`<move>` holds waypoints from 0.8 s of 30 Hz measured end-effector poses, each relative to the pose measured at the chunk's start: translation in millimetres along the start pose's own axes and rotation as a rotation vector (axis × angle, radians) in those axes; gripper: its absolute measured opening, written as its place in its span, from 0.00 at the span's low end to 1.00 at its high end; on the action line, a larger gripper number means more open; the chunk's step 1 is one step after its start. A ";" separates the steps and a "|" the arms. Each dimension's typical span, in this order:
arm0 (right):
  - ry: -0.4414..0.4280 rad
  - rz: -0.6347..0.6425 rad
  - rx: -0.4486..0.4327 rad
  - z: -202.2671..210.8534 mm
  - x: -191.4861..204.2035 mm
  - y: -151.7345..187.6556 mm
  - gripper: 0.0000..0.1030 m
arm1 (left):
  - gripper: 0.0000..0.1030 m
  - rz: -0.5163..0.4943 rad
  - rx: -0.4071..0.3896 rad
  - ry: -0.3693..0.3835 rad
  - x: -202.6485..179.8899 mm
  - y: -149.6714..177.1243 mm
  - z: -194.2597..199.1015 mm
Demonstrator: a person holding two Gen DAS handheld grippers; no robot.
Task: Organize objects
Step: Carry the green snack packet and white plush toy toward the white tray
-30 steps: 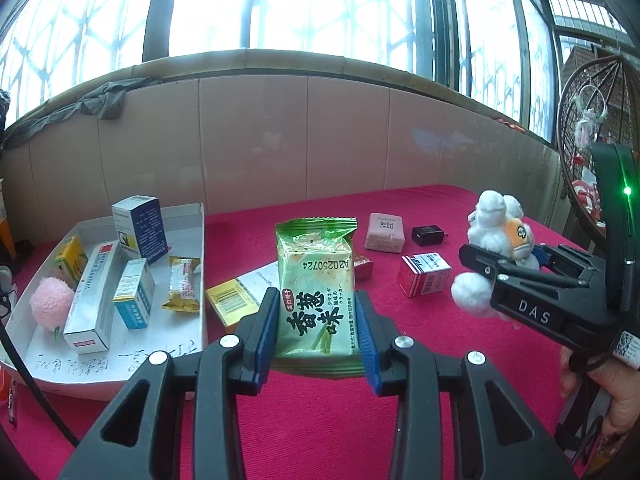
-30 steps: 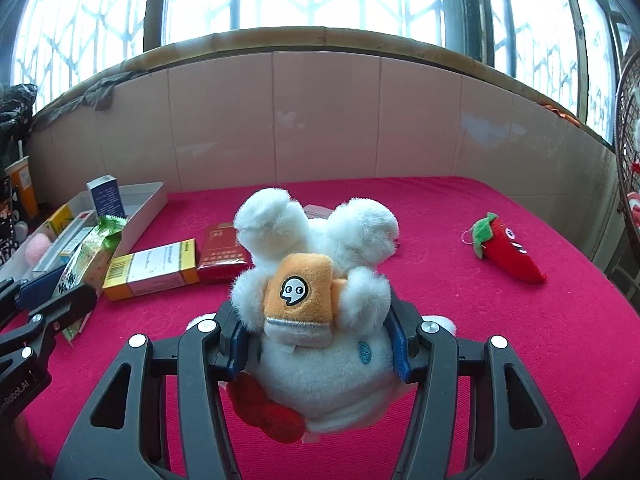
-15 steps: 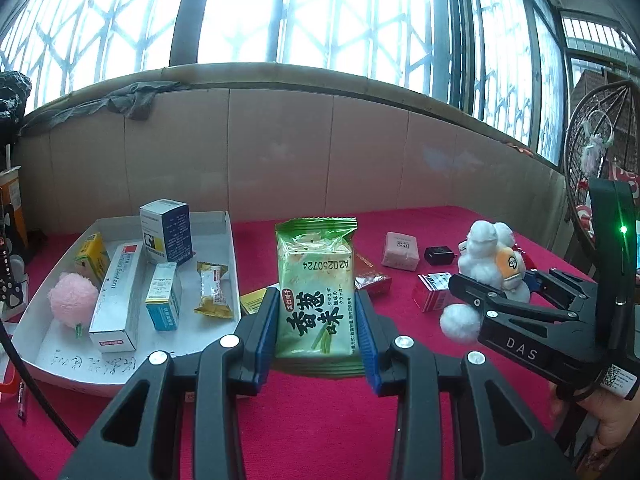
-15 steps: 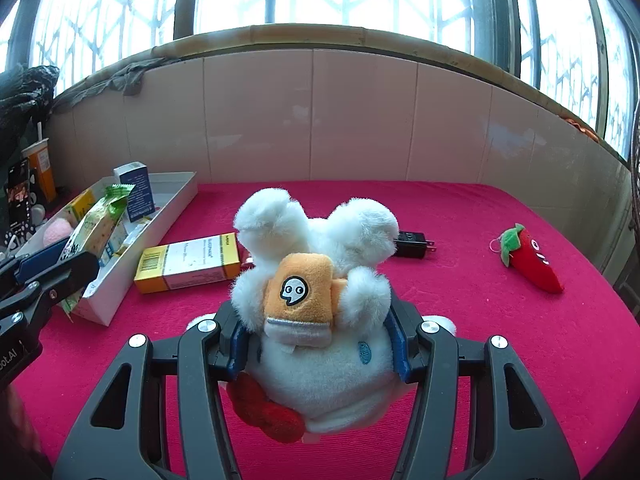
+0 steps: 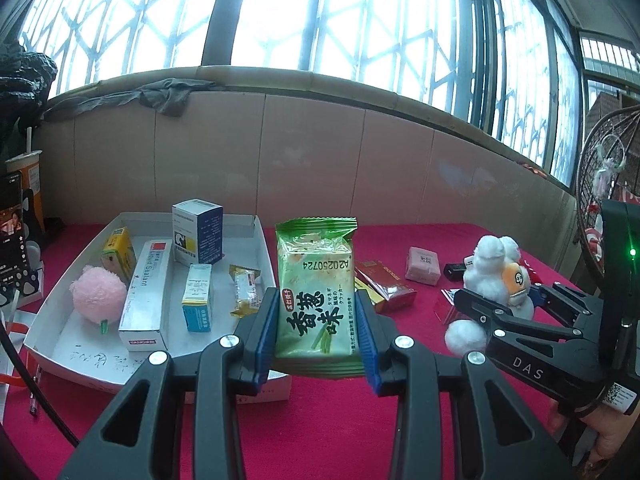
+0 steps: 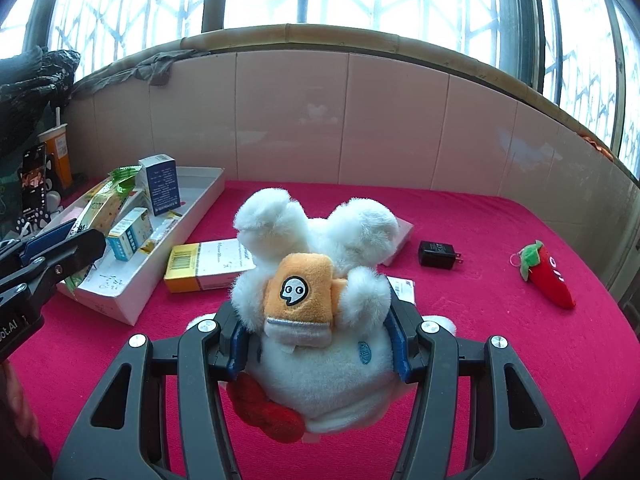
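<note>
Red cloth tabletop (image 6: 480,340) below barred windows, both grippers loaded

A green cracker packet (image 5: 316,288) is clamped upright in the left gripper (image 5: 316,332) just beside the white tray (image 5: 262,236); a white plush toy (image 6: 320,320) is squeezed in the right gripper (image 6: 320,344). If released high, the packet could topple the blue box (image 5: 198,232)

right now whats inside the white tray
The white tray holds a pink pompom, a long sealant box, three smaller boxes and a snack bar. The green snack packet hides its near right corner.
</note>
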State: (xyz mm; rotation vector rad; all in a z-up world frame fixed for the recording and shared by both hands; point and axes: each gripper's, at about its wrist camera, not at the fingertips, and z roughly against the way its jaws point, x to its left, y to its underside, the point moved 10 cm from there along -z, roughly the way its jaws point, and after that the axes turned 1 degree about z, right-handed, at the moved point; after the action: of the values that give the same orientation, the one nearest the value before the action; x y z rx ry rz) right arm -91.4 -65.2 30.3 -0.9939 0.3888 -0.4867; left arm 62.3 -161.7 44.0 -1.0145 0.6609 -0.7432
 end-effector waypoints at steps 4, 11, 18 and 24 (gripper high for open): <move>-0.022 0.021 -0.006 -0.6 14.6 -6.1 0.53 | 0.35 0.025 -0.009 -0.019 13.4 -2.9 3.2; -0.081 0.044 0.005 -4.2 43.2 -15.5 0.53 | 0.35 0.058 -0.014 -0.047 35.6 -4.1 6.7; -0.128 0.063 0.001 -9.1 70.7 -30.9 0.53 | 0.35 0.082 -0.024 -0.070 52.8 -7.8 10.2; -0.159 0.082 0.011 -12.2 91.3 -34.5 0.53 | 0.35 0.139 -0.017 -0.083 76.7 -12.6 11.5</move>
State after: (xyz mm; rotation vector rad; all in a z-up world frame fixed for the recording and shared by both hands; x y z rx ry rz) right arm -29.6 -140.1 45.9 -0.9951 0.2831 -0.3333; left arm 113.0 -221.5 49.0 -0.9992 0.6596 -0.5716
